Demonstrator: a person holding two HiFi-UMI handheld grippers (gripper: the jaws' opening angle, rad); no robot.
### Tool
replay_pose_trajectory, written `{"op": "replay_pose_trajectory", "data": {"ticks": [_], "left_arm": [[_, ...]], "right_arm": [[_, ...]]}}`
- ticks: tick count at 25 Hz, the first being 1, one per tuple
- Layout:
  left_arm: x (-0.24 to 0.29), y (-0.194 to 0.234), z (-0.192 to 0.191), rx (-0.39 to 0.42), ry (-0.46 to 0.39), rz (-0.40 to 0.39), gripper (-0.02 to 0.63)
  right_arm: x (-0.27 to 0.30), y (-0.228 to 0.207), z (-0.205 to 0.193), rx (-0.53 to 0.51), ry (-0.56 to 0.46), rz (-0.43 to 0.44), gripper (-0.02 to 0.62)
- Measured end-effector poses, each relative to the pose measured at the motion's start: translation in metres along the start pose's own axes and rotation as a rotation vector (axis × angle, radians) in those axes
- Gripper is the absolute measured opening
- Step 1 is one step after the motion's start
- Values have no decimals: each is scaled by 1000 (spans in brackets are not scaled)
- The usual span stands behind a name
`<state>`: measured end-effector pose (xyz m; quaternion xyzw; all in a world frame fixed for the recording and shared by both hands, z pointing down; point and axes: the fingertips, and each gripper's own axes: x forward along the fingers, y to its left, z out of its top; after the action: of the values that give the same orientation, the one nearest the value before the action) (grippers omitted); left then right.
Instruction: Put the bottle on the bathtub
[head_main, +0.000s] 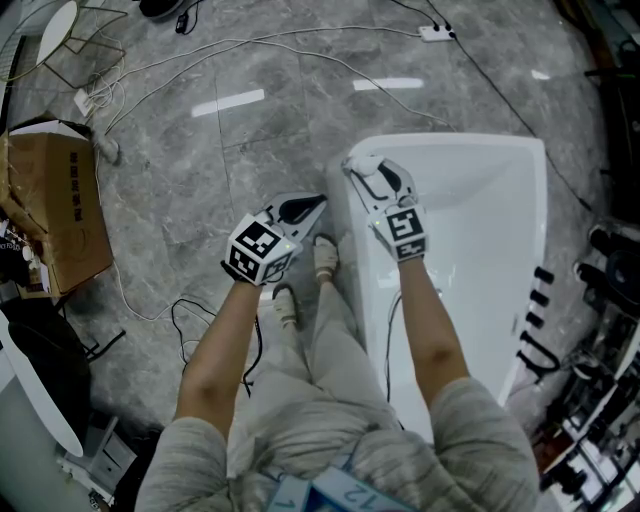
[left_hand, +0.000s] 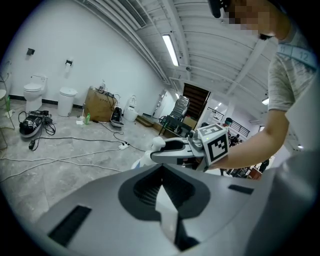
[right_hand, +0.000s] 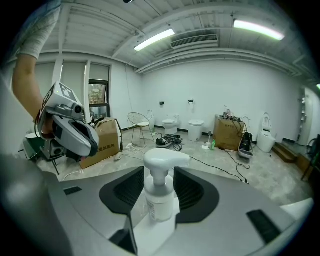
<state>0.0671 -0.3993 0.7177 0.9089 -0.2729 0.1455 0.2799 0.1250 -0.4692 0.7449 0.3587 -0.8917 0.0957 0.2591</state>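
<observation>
A white pump bottle (head_main: 360, 163) is held upright over the near left corner of the white bathtub (head_main: 450, 143), with my right gripper (head_main: 372, 182) shut on it. In the right gripper view the bottle (right_hand: 160, 197) stands between the two dark pads (right_hand: 125, 192), with a white surface right under it. My left gripper (head_main: 310, 207) hovers left of the tub over the grey floor, shut and holding nothing. The left gripper view shows the right gripper (left_hand: 172, 150) with the pump head (left_hand: 157, 144) at its tip.
A cardboard box (head_main: 60, 210) lies at the far left. Cables (head_main: 150, 80) and a power strip (head_main: 435, 33) cross the floor beyond the tub. Dark racks (head_main: 600, 300) stand right of it. My feet (head_main: 325, 255) are against the tub's left side. Toilets (right_hand: 171, 122) line the far wall.
</observation>
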Motion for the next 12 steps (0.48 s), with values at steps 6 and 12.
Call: {"op": "replay_pose_trajectory", "data": {"ticks": [6, 12], "left_arm": [[-1, 0, 1, -7, -3, 4, 3], [-5, -3, 3, -12, -7, 10, 3]], "right_arm": [[-5, -2, -1, 28, -7, -11, 161], [-16, -5, -4, 49, -10, -48, 161]]}}
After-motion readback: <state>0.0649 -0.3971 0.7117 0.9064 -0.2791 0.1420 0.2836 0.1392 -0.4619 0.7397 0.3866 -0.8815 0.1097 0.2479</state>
